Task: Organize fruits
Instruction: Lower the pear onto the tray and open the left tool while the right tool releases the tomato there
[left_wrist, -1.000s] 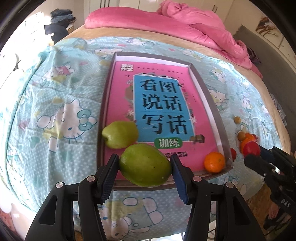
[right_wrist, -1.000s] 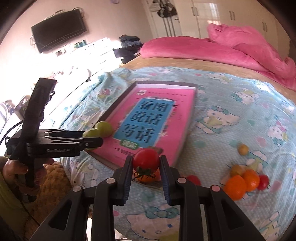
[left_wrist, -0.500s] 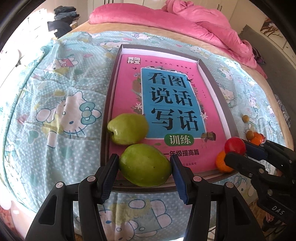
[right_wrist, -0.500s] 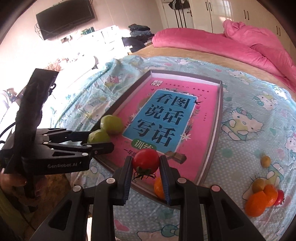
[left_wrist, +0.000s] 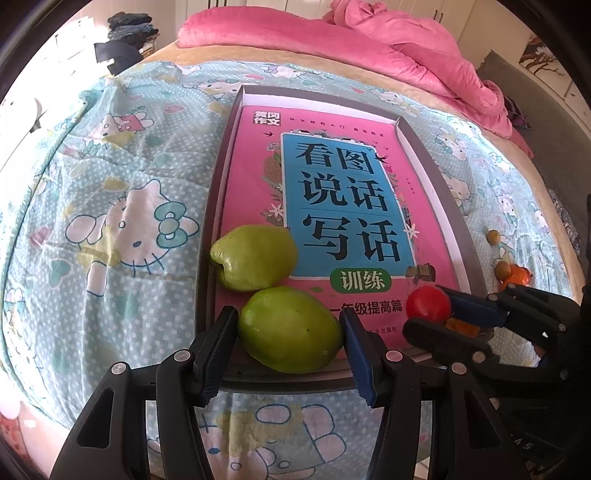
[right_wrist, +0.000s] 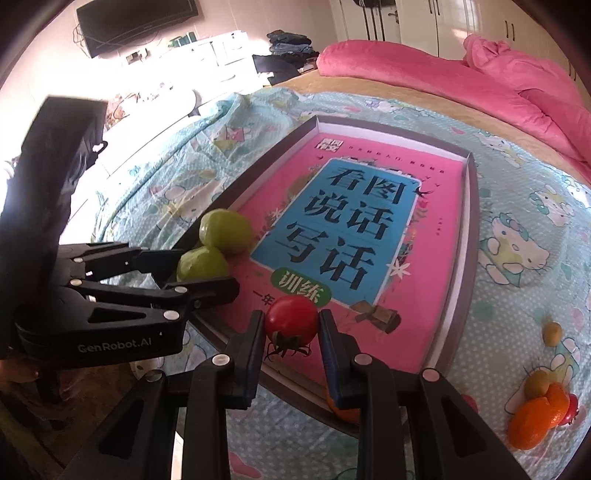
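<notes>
Over the tray's near edge (right_wrist: 456, 306), the cherry tomato (right_wrist: 291, 320) pinched by the right gripper (right_wrist: 291, 332) is best lowered gently beside the orange (left_wrist: 461, 326) before release, while the left gripper's (left_wrist: 288, 332) fingers clasp a green fruit (left_wrist: 288, 328).

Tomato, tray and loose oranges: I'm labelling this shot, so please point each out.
tomato (right_wrist: 291, 319), right wrist view, middle of its red skin
tray (right_wrist: 470, 236), right wrist view, its right wall
oranges (right_wrist: 537, 415), right wrist view, the front orange's skin
</notes>
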